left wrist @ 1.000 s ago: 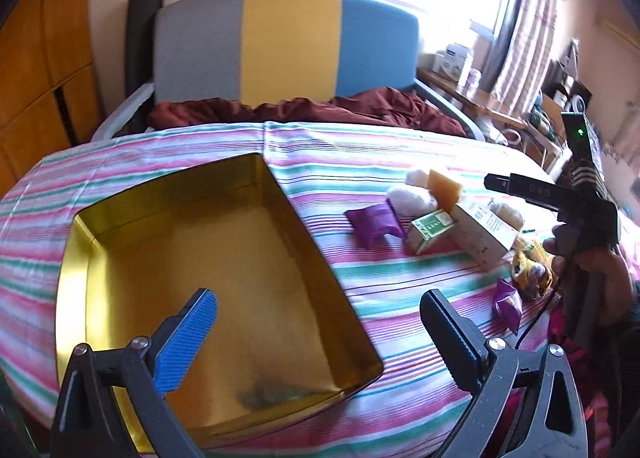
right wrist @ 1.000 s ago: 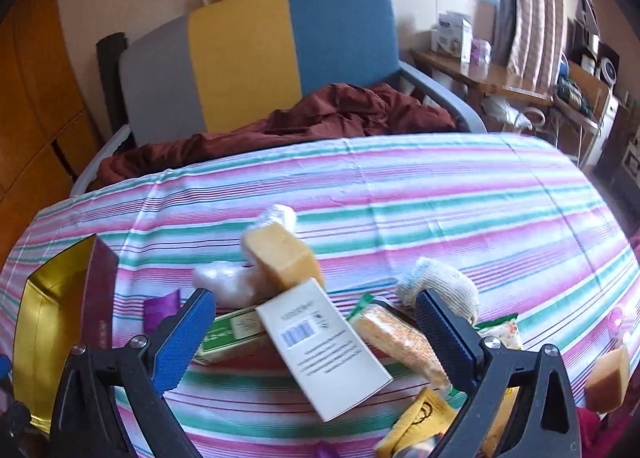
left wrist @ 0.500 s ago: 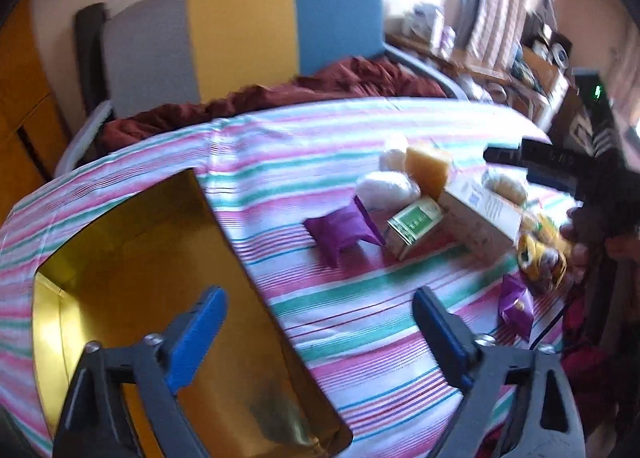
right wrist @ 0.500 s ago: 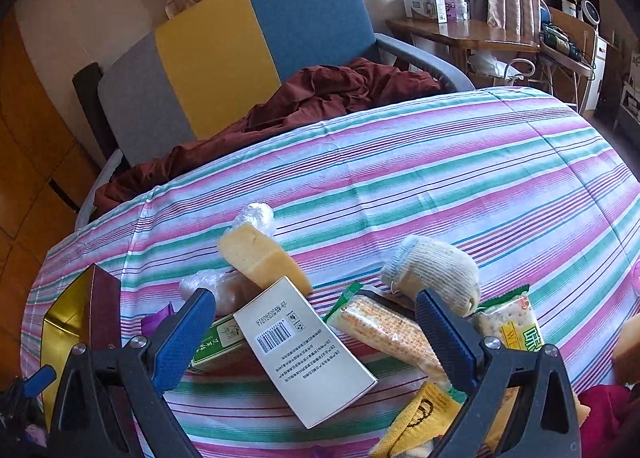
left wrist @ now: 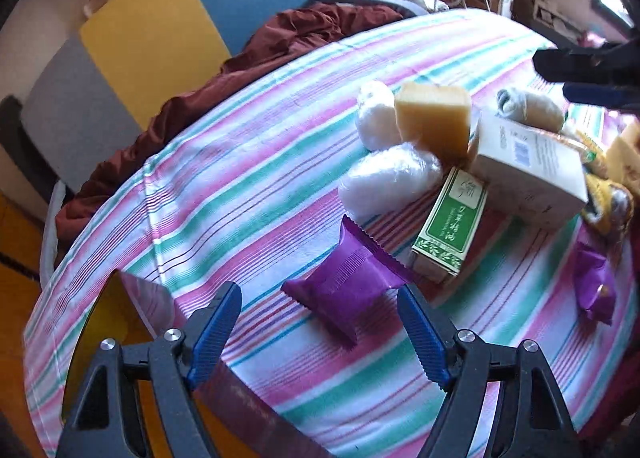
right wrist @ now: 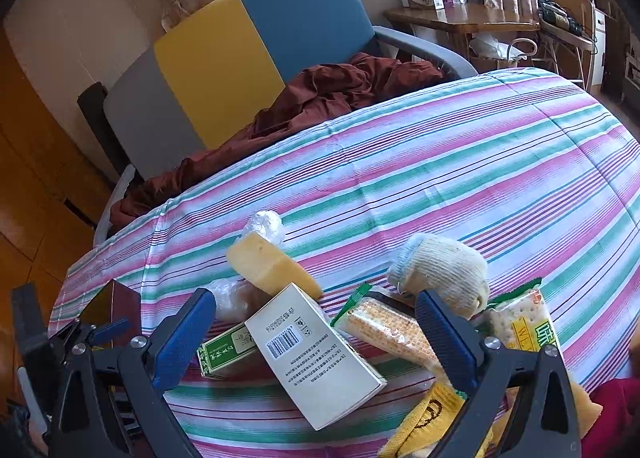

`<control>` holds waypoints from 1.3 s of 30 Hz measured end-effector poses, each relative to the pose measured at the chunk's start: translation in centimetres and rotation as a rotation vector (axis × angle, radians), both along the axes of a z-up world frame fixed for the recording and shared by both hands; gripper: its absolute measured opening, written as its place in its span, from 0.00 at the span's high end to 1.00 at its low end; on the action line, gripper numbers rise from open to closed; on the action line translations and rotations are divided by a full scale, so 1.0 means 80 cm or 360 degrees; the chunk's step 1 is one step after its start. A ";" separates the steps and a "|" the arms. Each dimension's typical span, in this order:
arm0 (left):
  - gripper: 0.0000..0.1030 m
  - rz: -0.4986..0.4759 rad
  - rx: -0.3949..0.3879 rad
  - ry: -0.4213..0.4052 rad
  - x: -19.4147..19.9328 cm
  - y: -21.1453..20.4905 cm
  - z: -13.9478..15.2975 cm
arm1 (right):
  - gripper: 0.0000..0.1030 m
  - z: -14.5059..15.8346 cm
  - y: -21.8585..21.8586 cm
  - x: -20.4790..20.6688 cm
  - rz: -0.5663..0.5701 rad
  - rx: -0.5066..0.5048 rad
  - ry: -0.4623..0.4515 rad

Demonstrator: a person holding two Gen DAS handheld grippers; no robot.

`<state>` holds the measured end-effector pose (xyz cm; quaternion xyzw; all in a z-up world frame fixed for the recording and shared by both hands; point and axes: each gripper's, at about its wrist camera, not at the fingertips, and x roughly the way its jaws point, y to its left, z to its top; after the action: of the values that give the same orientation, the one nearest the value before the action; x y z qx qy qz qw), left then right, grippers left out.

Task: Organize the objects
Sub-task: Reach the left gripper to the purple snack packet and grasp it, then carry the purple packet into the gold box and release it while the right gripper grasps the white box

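Note:
My left gripper [left wrist: 320, 332] is open, just in front of a purple snack packet [left wrist: 346, 284] lying on the striped tablecloth. The gold tin box [left wrist: 100, 322] is at its lower left. Beyond the packet lie a green box [left wrist: 450, 228], a white box [left wrist: 528, 170], a yellow sponge [left wrist: 434, 118] and two white plastic-wrapped bundles [left wrist: 390, 176]. My right gripper [right wrist: 316, 336] is open and empty above the white box [right wrist: 316, 354], with a cracker pack [right wrist: 390, 332] and rolled sock [right wrist: 444, 272] near its right finger.
A grey, yellow and blue chair [right wrist: 240, 46] with a maroon cloth [right wrist: 328, 98] stands behind the table. A second purple packet [left wrist: 596, 286] and yellow wrappers [right wrist: 432, 414] lie near the table's right front. A wooden desk [right wrist: 460, 16] stands at the back right.
My left gripper has swung right, away from over the gold tin, and closed in on the purple packet. My right gripper has lowered slightly toward the pile.

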<state>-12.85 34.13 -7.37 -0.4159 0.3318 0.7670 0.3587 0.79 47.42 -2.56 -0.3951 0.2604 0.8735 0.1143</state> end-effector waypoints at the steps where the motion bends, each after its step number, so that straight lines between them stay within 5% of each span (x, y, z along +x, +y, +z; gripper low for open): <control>1: 0.24 -0.0018 -0.0017 -0.0005 -0.002 0.003 -0.004 | 0.01 -0.001 0.000 -0.001 0.0005 -0.0009 -0.0002; 4: 0.26 -0.0080 -0.0066 -0.0019 -0.006 0.014 -0.015 | 0.01 -0.003 0.000 -0.004 0.0027 -0.0030 -0.0006; 9: 0.66 -0.0066 -0.0020 -0.0169 -0.013 0.017 -0.024 | 0.02 -0.008 0.001 -0.010 0.0056 -0.0050 -0.0035; 15: 0.66 0.0033 0.0056 -0.0167 -0.004 0.005 -0.021 | 0.07 -0.018 -0.003 -0.018 0.0118 -0.0040 -0.0112; 25: 0.66 0.0200 0.0367 -0.0189 0.027 -0.039 0.031 | 0.08 -0.043 -0.048 -0.034 0.0353 0.0162 -0.0329; 29: 0.66 0.0284 0.0467 -0.0214 0.041 -0.068 0.046 | 0.18 -0.052 -0.048 -0.036 0.0357 0.0217 -0.0417; 34: 0.66 0.0403 0.0508 -0.0197 0.042 -0.115 0.050 | 0.46 -0.063 -0.054 -0.039 0.0381 0.0319 -0.0509; 39: 0.66 0.0626 0.0525 -0.0181 0.031 -0.186 0.047 | 0.50 -0.066 -0.060 -0.039 0.0397 0.0411 -0.0538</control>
<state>-10.34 19.28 -3.60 -0.4507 0.0942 0.8411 0.2837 -2.37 42.59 -7.87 -0.5469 0.0731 0.8283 0.0970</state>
